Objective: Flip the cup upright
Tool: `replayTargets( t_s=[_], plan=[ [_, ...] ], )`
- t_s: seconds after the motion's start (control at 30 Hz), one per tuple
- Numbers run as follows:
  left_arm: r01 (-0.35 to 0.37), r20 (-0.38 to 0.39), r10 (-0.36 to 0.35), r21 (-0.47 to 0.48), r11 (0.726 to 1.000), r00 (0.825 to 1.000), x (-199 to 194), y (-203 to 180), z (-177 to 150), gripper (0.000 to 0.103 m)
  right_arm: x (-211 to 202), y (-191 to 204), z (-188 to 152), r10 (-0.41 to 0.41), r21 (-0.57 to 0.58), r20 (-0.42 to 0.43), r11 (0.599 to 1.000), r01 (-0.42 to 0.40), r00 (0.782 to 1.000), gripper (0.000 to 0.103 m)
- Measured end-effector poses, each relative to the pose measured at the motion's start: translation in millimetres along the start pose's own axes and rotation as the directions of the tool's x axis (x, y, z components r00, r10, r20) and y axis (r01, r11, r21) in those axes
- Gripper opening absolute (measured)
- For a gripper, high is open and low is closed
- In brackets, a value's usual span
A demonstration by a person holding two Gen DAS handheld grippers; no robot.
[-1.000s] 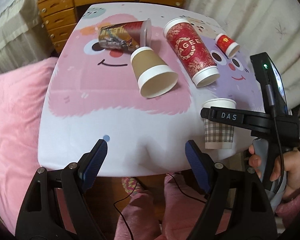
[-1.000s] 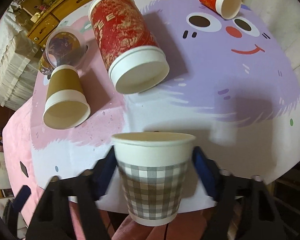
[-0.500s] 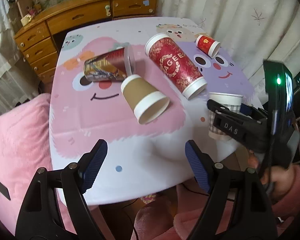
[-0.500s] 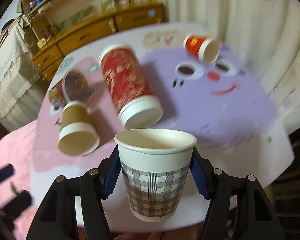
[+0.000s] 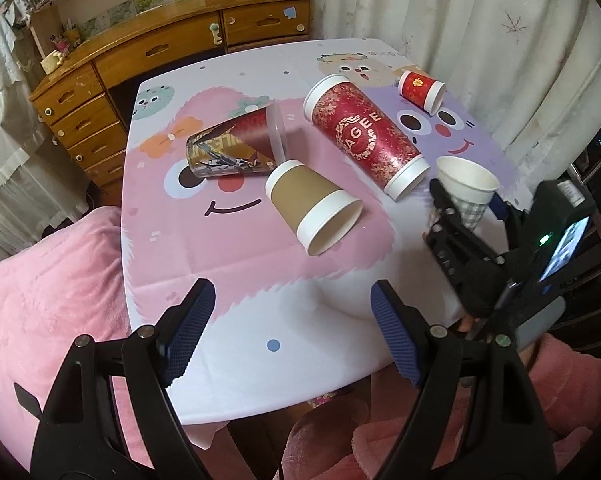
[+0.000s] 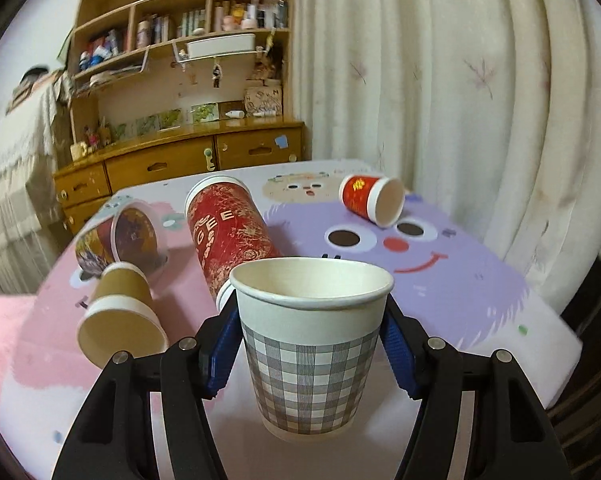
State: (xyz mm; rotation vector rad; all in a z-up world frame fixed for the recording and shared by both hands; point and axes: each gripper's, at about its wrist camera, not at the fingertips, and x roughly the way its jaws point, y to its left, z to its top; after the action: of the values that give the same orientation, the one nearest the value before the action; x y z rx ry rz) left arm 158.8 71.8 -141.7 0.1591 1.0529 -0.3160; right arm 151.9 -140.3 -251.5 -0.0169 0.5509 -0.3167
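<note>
1. A wooden dresser (image 5: pixel 148 60) with rows of drawers is seen behind the table (image 5: pixel 236 312).
2. Open wooden shelves (image 6: pixel 172 28), crowded with books and bottles, are mounted above it.
3. Cream curtains (image 6: pixel 440 100) with a faint leaf print are hung at the right.
4. A pink blanket (image 5: pixel 48 280) is spread at the left.

The checked cup (image 6: pixel 306 354) stands upright at the counter's (image 6: pixel 480 304) near edge. Behind it lie four cups on their sides; the tall cup (image 6: pixel 228 236) lies between the sleeved cup (image 6: pixel 118 316) and the small cup (image 6: pixel 370 199).
</note>
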Motion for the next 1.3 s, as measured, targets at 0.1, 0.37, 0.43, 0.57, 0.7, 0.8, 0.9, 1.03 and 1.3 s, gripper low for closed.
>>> replayTargets(
  t_s=[0.1,0.37,0.43,0.57,0.7,0.8,0.9,1.03,1.3],
  plan=[
    [-0.007,-0.003,0.007,0.009,1.000,1.000,-2,-5,-1,0.078,1,6,-6,0.004,-0.044,-0.002,0.999,-0.004,1.000,0.065],
    [-0.005,-0.029,0.005,-0.012,1.000,1.000,-4,-16,-12,0.078,-13,5,-19,0.061,-0.075,-0.017,0.995,-0.062,0.998,0.065],
    [-0.009,-0.038,0.008,-0.027,1.000,0.999,-3,-19,-18,0.078,-18,4,-22,0.079,-0.082,-0.031,0.993,-0.082,0.996,0.065],
    [0.006,-0.056,-0.010,-0.062,0.998,0.998,-2,-24,-26,0.078,-25,-1,-27,0.100,-0.097,-0.064,0.990,-0.106,0.993,0.066],
    [0.006,-0.074,-0.012,-0.085,0.996,0.997,-1,-32,-33,0.078,-30,-12,-30,0.126,-0.055,-0.103,0.990,-0.132,0.987,0.066],
    [-0.009,-0.069,0.002,-0.113,0.994,0.998,-5,-35,-37,0.078,-29,-19,-28,0.167,-0.038,-0.141,0.984,-0.173,0.976,0.070],
    [-0.034,-0.063,0.025,-0.143,0.989,0.998,-11,-37,-39,0.078,-24,-23,-25,0.223,-0.009,-0.198,0.973,-0.229,0.955,0.089],
    [-0.060,-0.078,0.045,-0.202,0.978,0.996,-18,-41,-41,0.078,-26,-31,-21,0.291,-0.022,-0.260,0.952,-0.307,0.921,0.090],
    [-0.065,-0.159,0.024,-0.254,0.965,0.987,-21,-67,-49,0.078,-49,-70,-21,0.340,-0.033,-0.492,0.913,-0.407,0.801,0.091]
  ],
)
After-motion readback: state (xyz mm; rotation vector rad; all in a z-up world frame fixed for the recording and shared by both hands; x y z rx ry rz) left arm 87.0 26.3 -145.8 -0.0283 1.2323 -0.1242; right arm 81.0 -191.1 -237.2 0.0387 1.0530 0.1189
